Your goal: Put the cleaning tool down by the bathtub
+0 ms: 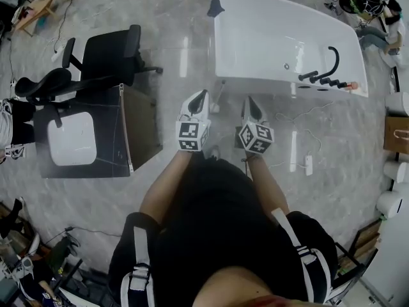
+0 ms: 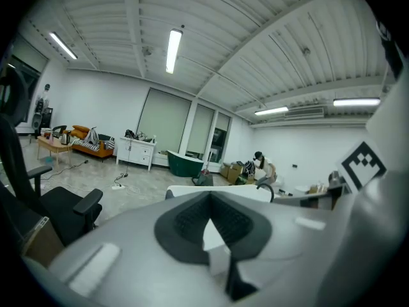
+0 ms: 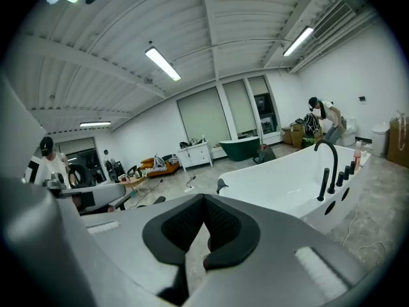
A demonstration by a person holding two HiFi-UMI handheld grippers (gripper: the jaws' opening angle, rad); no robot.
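Cleaning tool looks to be down already: a thin pale stick slanting against the outer wall of the bathtub, its small whitish head on the floor right at the tub's foot. It's tiny in the head view, so I can't give you any finer detail. That's the spot the task wants, and I'd guess it leans there so the handle is easy to grab again.

Neither gripper has it. The left gripper hangs just to the tool's left, its dark ribbed pads pressed together with nothing in them. The right gripper, a little to the tool's right, shows the same in its own view: pads closed tip to tip, empty. Both point out toward the tub from in front of the person's body, clear of the tool. To me that reads as the placing done and both grippers free.

Now the materials. The tub is glossy white and smooth, rounded at one end, with a curved black faucet and a row of black knobs along its near rim. The floor is polished grey with a stone look, throwing back the ceiling lights, so a leaning stick could slide on it. Off to the left, well away from the action, sit a black office chair and a dark boxy cabinet with a white rounded device on top.
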